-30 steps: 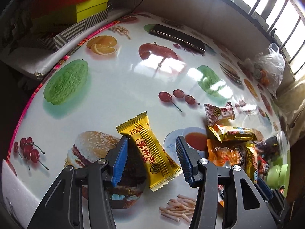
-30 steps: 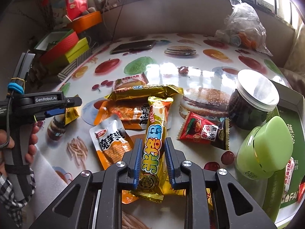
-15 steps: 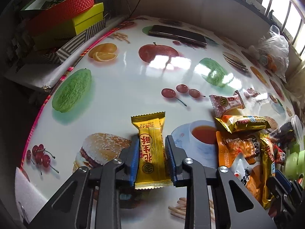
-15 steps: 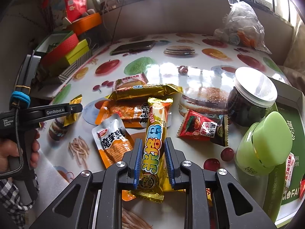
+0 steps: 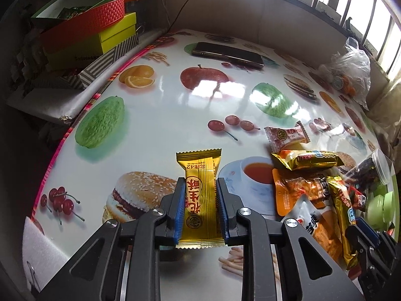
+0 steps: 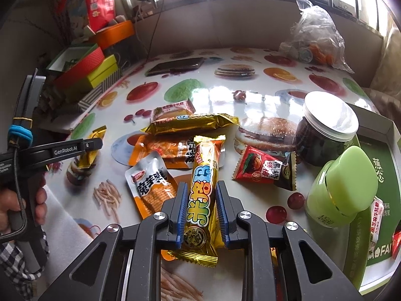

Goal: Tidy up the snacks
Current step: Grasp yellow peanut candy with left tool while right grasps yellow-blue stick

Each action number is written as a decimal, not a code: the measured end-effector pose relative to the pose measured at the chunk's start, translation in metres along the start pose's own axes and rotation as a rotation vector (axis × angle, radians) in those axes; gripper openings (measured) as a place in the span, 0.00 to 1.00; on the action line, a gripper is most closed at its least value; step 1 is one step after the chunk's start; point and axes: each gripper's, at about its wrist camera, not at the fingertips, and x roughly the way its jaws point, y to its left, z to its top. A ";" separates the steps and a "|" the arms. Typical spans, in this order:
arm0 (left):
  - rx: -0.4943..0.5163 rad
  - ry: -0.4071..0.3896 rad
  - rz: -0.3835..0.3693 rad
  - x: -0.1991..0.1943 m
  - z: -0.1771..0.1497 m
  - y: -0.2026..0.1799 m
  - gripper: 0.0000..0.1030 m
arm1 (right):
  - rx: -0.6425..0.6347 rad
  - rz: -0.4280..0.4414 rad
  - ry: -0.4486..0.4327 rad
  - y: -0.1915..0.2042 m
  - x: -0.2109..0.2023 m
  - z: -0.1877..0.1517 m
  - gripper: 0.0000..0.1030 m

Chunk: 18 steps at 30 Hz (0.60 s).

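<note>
My left gripper (image 5: 200,185) has the yellow snack packet (image 5: 200,170) between its blue pads, and the jaws are still closing on it. The pads press both long edges, and the packet points straight out along the fingers over the fruit-print table (image 5: 155,125). From the right wrist view, that left gripper (image 6: 92,145) shows at the left in a person's hand (image 6: 37,200). My right gripper (image 6: 201,186) is shut on a long gold snack bar (image 6: 205,160), whose far end reaches over the snack pile.
Loose snacks lie mid-table: a gold bar (image 6: 190,124), an orange packet (image 6: 165,148), a white-orange pouch (image 6: 150,185), a red packet (image 6: 263,168). A dark jar (image 6: 325,135), a green jar (image 6: 343,190) and a green box (image 6: 376,135) stand right. Phone (image 6: 175,65), plastic bag (image 6: 315,42), stacked boxes (image 6: 82,67) behind.
The left jaws went from wide open to closed on the yellow packet, which turned from slanted to straight along the fingers. The right gripper kept its hold on the gold bar.
</note>
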 end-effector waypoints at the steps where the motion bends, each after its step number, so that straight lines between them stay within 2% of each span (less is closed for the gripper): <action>1: 0.005 -0.004 -0.006 -0.003 0.000 -0.001 0.23 | 0.000 0.000 -0.003 0.001 -0.002 0.000 0.20; 18: 0.083 -0.046 -0.094 -0.043 -0.014 -0.037 0.23 | 0.014 -0.008 -0.070 0.002 -0.035 -0.007 0.20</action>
